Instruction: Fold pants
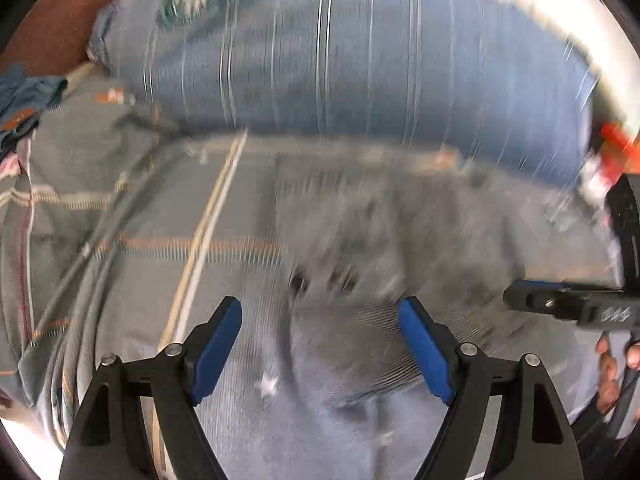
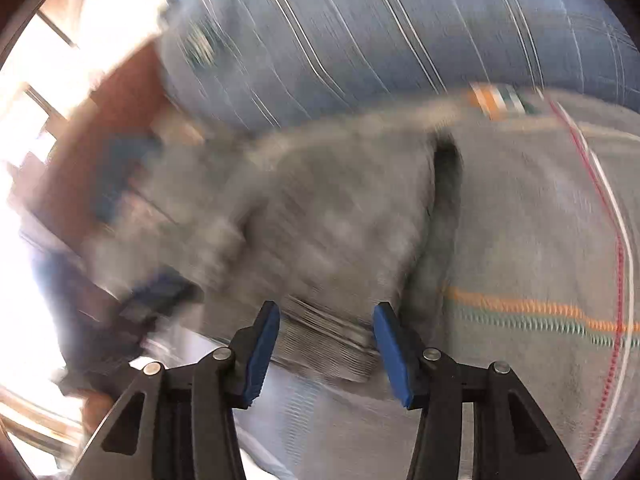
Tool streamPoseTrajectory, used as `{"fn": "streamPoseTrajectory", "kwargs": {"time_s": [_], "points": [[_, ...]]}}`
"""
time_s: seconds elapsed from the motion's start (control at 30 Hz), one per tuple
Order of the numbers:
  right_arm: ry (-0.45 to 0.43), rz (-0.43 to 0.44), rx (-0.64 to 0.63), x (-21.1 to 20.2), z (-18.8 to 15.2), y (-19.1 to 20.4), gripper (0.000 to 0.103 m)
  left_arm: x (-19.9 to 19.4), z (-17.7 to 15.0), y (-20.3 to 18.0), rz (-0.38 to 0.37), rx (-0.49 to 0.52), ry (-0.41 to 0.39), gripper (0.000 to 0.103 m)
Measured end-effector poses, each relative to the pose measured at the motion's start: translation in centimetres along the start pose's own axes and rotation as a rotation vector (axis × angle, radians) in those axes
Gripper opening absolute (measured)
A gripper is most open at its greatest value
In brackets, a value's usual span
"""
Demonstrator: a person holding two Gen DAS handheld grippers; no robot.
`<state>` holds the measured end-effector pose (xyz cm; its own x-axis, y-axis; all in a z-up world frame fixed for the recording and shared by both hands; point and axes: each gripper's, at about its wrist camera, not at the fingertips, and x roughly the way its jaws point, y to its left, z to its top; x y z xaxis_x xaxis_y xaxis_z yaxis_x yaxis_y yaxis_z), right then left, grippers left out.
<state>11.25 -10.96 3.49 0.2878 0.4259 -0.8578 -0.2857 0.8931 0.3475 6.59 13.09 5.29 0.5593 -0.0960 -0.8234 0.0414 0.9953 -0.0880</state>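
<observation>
The grey pants (image 1: 384, 232) lie in a bunched heap on the bed, blurred in both views. My left gripper (image 1: 320, 308) hovers close over their near edge, jaws wide and open, with only cloth below them. At the right edge of the left wrist view is the right gripper (image 1: 560, 304), held by a hand (image 1: 612, 364). In the right wrist view the pants (image 2: 320, 208) fill the middle. Their ribbed band (image 2: 328, 340) lies between the blue pads of my right gripper (image 2: 328, 312). Those jaws stand open and the pads do not press on the band.
A grey bed cover (image 1: 180, 240) (image 2: 540, 220) with orange, white and red lines lies under the pants. A big blue striped pillow (image 1: 340, 48) (image 2: 380, 20) lies along the far side. A brown headboard (image 1: 52, 20) is at the far left, other clothes (image 1: 24, 96) beside it.
</observation>
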Motion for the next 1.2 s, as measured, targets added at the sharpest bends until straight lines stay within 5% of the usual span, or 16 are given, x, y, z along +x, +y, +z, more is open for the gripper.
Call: {"fn": "streamPoseTrajectory", "kwargs": {"time_s": [0.2, 0.27, 0.33, 0.5, 0.7, 0.83, 1.2], "points": [[-0.085, -0.064, -0.095, -3.3, -0.2, 2.7, 0.051, -1.5, -0.4, -0.3, -0.012, -0.023, -0.051, 0.083], [-0.059, -0.082, -0.089, -2.4, -0.6, 2.1, 0.063, -1.5, -0.6, -0.5, -0.006, -0.019, -0.060, 0.084], [0.003, -0.158, -0.097, -0.3, -1.2, 1.4, 0.065, 0.1, -1.1, -0.8, 0.016, -0.007, 0.012, 0.084], [-0.080, -0.146, -0.040, -4.1, -1.8, 0.8, 0.070, -2.1, -1.3, -1.0, 0.048, -0.051, -0.041, 0.084], [-0.269, -0.231, -0.100, -10.7, -4.5, 3.3, 0.103, -7.0, -1.9, -1.9, 0.078, -0.096, -0.134, 0.084], [-0.335, -0.246, -0.123, -12.8, -6.3, 4.9, 0.103, -9.4, -2.5, -2.2, 0.067, -0.146, -0.166, 0.084], [-0.299, -0.272, -0.197, -11.8, -9.3, 6.3, 0.103, -13.0, -3.6, -3.9, 0.100, -0.121, -0.199, 0.089]]}}
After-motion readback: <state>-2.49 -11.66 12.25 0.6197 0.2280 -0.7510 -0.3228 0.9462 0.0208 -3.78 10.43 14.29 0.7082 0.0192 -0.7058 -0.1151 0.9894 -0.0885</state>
